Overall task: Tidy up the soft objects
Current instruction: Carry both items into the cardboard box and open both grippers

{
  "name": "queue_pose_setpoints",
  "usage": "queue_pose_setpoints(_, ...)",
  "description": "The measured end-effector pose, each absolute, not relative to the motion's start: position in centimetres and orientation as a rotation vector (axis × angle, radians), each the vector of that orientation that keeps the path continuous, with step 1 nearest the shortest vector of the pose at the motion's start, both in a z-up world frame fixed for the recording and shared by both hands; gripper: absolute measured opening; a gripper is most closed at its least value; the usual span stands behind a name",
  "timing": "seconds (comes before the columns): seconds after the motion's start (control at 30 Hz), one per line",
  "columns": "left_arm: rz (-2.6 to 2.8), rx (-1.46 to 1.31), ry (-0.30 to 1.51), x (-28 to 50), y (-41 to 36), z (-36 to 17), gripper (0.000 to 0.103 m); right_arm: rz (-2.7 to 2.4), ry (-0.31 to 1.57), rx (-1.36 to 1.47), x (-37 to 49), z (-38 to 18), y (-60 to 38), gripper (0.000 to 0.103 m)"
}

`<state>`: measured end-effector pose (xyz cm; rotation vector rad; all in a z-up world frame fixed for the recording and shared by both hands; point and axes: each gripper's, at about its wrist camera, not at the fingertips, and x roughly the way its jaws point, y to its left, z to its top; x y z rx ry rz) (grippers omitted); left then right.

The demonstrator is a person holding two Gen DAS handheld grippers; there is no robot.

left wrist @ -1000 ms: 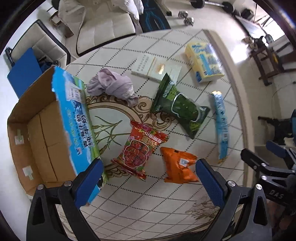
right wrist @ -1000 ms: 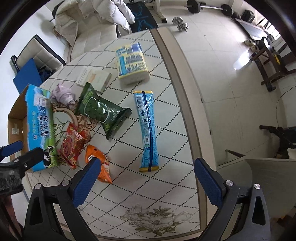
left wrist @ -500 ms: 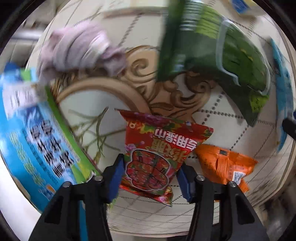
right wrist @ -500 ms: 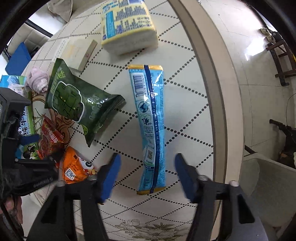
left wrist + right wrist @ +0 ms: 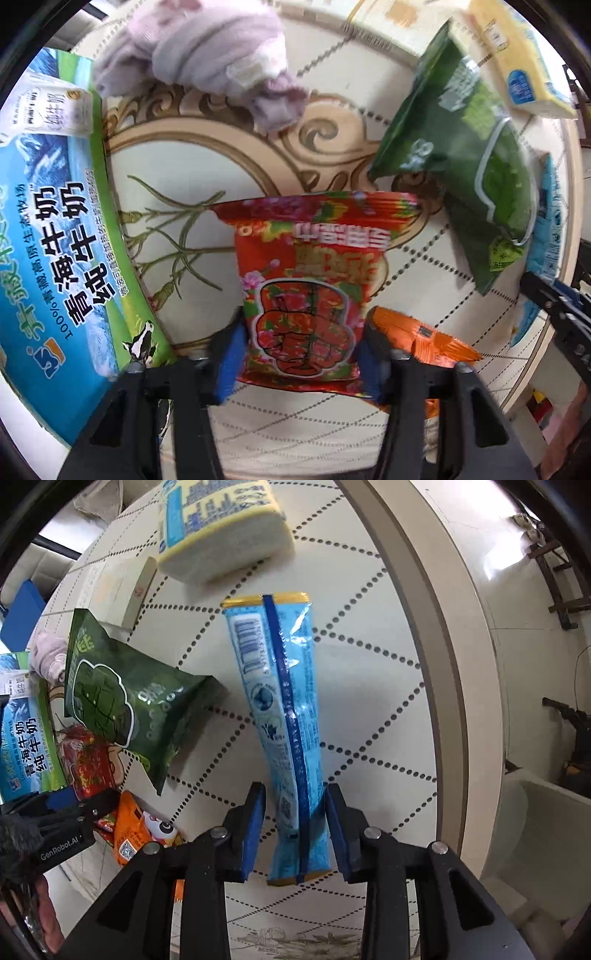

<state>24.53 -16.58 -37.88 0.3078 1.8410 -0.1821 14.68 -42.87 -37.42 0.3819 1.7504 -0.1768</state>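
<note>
Red foil snack bag (image 5: 306,291) lies between my left claw's (image 5: 299,354) blue pads, which touch its sides: I judge it grasped. I should squeeze gently and lift level toward the milk carton box (image 5: 55,229) at its left. My right claw (image 5: 295,827) straddles the blue packet (image 5: 280,716), pads apart, not yet clenched.

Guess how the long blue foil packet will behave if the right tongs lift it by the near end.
The long blue foil packet is narrow and the right tongs straddle only its near end, so the far end will likely droop or swing. Its glossy, crinkled film looks slippery; a light pinch may slide. It probably weighs little for its length.
</note>
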Motion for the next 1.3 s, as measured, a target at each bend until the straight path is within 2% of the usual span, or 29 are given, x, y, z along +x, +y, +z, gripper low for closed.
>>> queue_pose_setpoints(0.1,-0.183,0.294,1.767,22.2,-15.7,-35.1,0.043,-0.176,1.738,0.359,14.3,-36.8,-41.9,0.017)
queue_pose_setpoints(0.23,-0.165,0.317,1.657,21.0,-15.3,-30.2,0.043,-0.187,1.719,0.367,12.4,-35.9,-41.3,0.014)
queue_pose_setpoints(0.4,-0.178,0.241,1.547,17.8,-14.6,-21.1,0.043,-0.153,1.671,0.395,10.5,-32.4,-40.4,0.013)
queue_pose_setpoints(0.53,-0.185,0.155,1.470,15.0,-11.5,-15.3,0.043,-0.062,1.583,0.383,9.8,-26.6,-37.8,0.013)
queue_pose_setpoints(0.6,-0.188,0.122,1.446,15.2,-8.4,-15.5,0.043,-0.002,1.540,0.372,9.9,-22.9,-35.8,0.013)
queue_pose_setpoints(0.73,-0.157,0.061,1.377,14.8,-2.5,-10.0,0.043,0.114,1.466,0.345,12.2,-16.9,-30.0,0.013)
queue_pose_setpoints(0.9,-0.114,0.011,1.359,16.8,2.8,-8.9,0.043,0.258,1.404,0.310,15.2,-11.6,-20.7,0.013)
queue_pose_setpoints(0.97,-0.100,0.009,1.361,17.8,5.4,-8.6,0.043,0.273,1.398,0.286,17.2,-11.5,-16.1,0.013)
queue_pose_setpoints(1.13,-0.095,0.007,1.390,20.9,10.1,-9.9,0.042,0.287,1.444,0.273,22.0,-13.9,-7.5,0.013)
queue_pose_setpoints(1.3,-0.131,-0.011,1.503,24.8,12.0,-15.5,0.043,0.246,1.537,0.284,26.5,-19.6,-3.5,0.013)
